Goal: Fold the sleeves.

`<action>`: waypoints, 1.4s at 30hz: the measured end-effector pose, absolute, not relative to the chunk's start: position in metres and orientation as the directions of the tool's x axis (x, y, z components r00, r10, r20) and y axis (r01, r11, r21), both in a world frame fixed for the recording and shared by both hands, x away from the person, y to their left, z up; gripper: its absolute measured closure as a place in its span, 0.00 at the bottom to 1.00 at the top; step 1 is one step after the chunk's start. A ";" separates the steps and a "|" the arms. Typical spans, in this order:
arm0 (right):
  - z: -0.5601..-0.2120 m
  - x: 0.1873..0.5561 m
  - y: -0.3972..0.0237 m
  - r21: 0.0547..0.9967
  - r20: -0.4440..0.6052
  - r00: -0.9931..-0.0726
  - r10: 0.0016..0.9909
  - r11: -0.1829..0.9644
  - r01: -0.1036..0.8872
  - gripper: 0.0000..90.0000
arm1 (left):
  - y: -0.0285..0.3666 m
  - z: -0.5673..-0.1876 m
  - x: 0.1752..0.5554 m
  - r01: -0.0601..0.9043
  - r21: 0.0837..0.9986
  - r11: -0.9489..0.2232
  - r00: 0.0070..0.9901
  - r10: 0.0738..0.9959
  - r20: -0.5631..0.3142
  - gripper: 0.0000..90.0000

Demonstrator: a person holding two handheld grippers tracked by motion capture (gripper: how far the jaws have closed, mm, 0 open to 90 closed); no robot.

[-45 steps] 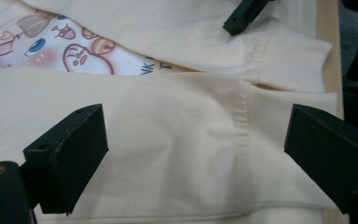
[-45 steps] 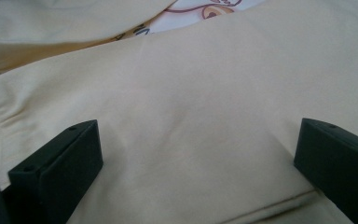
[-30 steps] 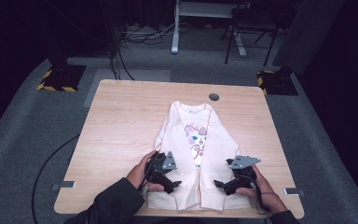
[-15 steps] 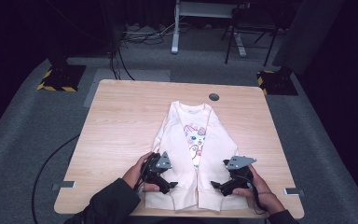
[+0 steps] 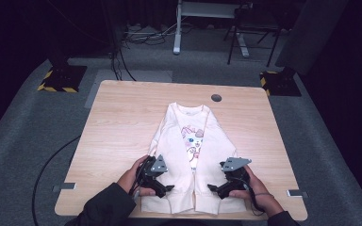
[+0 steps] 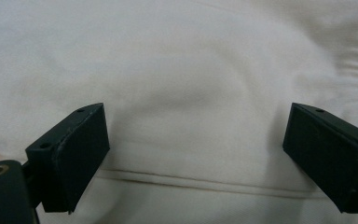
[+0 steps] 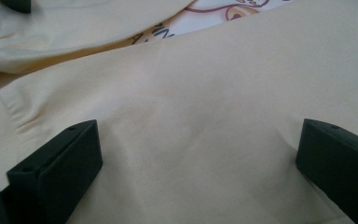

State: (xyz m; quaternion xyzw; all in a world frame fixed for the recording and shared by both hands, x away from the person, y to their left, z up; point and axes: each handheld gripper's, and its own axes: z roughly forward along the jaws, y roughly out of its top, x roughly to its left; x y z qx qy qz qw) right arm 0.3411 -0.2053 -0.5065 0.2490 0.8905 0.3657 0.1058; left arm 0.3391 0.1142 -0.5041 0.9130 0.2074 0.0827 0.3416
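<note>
A cream child's sweatshirt (image 5: 188, 155) lies flat and face up on the wooden table (image 5: 118, 122), collar toward the far edge, both sleeves folded in over the body so that the cat print (image 5: 192, 137) shows between them. Step in hand, as I judge it: folding the garment, with both tools placed low at the hem end for a grasp. Left gripper (image 5: 166, 188) sits over the lower left part of the sweatshirt, near the folded sleeve; in the left gripper view its jaws stand wide apart over plain cream cloth with a seam line (image 6: 205, 182) running across just below, nothing pinched between them. Right gripper (image 5: 215, 189) is over the lower right part; in the right gripper view its jaws are likewise spread wide above the cloth, a ribbed cuff (image 7: 16, 112) off to one side. Next move probably calls for pressing down, closing both on the hem edge evenly, then carrying it up toward the collar without dragging the sleeves askew.
</note>
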 end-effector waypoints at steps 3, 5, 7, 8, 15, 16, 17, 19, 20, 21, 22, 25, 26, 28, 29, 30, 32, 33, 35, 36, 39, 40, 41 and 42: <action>-0.506 0.340 -0.201 0.703 -0.006 -0.856 0.518 0.611 0.364 0.00 | 0.119 -0.505 0.337 0.328 0.662 -0.674 0.897 0.442 0.005 0.08; -0.507 0.340 -0.199 0.705 -0.006 -0.858 0.514 0.611 0.361 0.00 | 0.121 -0.505 0.336 0.328 0.666 -0.671 0.897 0.443 0.005 0.08; -0.507 0.340 -0.196 0.704 -0.006 -0.860 0.511 0.613 0.359 0.00 | 0.124 -0.505 0.335 0.328 0.668 -0.668 0.896 0.444 0.004 0.08; -0.507 0.340 -0.195 0.704 -0.006 -0.862 0.507 0.614 0.357 0.00 | 0.125 -0.505 0.334 0.329 0.668 -0.667 0.895 0.446 0.004 0.08; -0.507 0.339 -0.186 0.704 -0.007 -0.868 0.496 0.619 0.348 0.00 | 0.135 -0.506 0.329 0.334 0.673 -0.659 0.890 0.456 0.004 0.08; -0.507 0.339 -0.185 0.703 -0.006 -0.869 0.495 0.620 0.348 0.00 | 0.136 -0.506 0.328 0.337 0.674 -0.657 0.889 0.458 0.001 0.08; -0.507 0.339 -0.184 0.704 -0.006 -0.869 0.495 0.619 0.348 0.00 | 0.137 -0.506 0.328 0.334 0.676 -0.657 0.890 0.456 0.003 0.08; -0.506 0.339 -0.182 0.703 -0.006 -0.870 0.492 0.621 0.347 0.00 | 0.139 -0.506 0.328 0.336 0.675 -0.657 0.889 0.458 0.002 0.08; -0.506 0.339 -0.182 0.703 -0.006 -0.870 0.492 0.621 0.347 0.00 | 0.139 -0.506 0.328 0.336 0.674 -0.658 0.890 0.457 0.003 0.08; -0.506 0.339 -0.181 0.703 -0.005 -0.870 0.493 0.621 0.347 0.00 | 0.139 -0.506 0.328 0.336 0.673 -0.658 0.889 0.458 0.003 0.08; -0.506 0.339 -0.181 0.702 -0.006 -0.871 0.492 0.622 0.347 0.00 | 0.139 -0.506 0.327 0.338 0.673 -0.658 0.888 0.460 0.003 0.07; -0.506 0.340 -0.181 0.701 -0.007 -0.874 0.486 0.626 0.342 0.00 | 0.139 -0.506 0.327 0.339 0.672 -0.658 0.887 0.461 0.004 0.07; -0.506 0.340 -0.181 0.702 -0.007 -0.876 0.482 0.626 0.339 0.00 | 0.139 -0.506 0.327 0.340 0.670 -0.659 0.887 0.461 0.003 0.07; -0.506 0.340 -0.182 0.704 -0.006 -0.880 0.476 0.627 0.334 0.00 | 0.138 -0.505 0.328 0.341 0.668 -0.662 0.888 0.460 0.003 0.07; -0.506 0.341 -0.183 0.705 -0.004 -0.882 0.471 0.627 0.331 0.00 | 0.138 -0.505 0.328 0.339 0.667 -0.664 0.889 0.458 0.005 0.07; -0.506 0.341 -0.183 0.704 -0.002 -0.885 0.466 0.629 0.329 0.00 | 0.138 -0.505 0.329 0.341 0.665 -0.664 0.888 0.460 0.004 0.07; -0.504 0.342 -0.185 0.699 -0.010 -0.890 0.456 0.639 0.320 0.00 | 0.137 -0.504 0.330 0.346 0.660 -0.667 0.886 0.464 0.004 0.07; -0.504 0.343 -0.186 0.696 -0.012 -0.888 0.460 0.641 0.323 0.00 | 0.137 -0.503 0.330 0.347 0.656 -0.670 0.883 0.468 0.012 0.07; -0.502 0.347 -0.192 0.691 -0.029 -0.885 0.466 0.649 0.319 0.01 | 0.138 -0.500 0.330 0.345 0.660 -0.667 0.875 0.483 0.031 0.06; -0.501 0.349 -0.197 0.695 -0.030 -0.877 0.479 0.640 0.326 0.02 | 0.139 -0.499 0.331 0.349 0.664 -0.661 0.874 0.486 0.025 0.06; -0.497 0.355 -0.207 0.713 -0.014 -0.856 0.516 0.606 0.353 0.03 | 0.143 -0.495 0.336 0.358 0.679 -0.642 0.865 0.502 0.019 0.06; -0.496 0.356 -0.208 0.714 -0.016 -0.851 0.524 0.602 0.357 0.03 | 0.144 -0.494 0.338 0.364 0.682 -0.634 0.859 0.512 0.017 0.06; -0.496 0.357 -0.210 0.715 -0.016 -0.848 0.530 0.599 0.361 0.03 | 0.145 -0.493 0.340 0.363 0.686 -0.631 0.857 0.515 0.019 0.06; -0.496 0.358 -0.210 0.713 -0.015 -0.847 0.531 0.600 0.363 0.03 | 0.146 -0.492 0.342 0.367 0.695 -0.619 0.856 0.517 0.009 0.06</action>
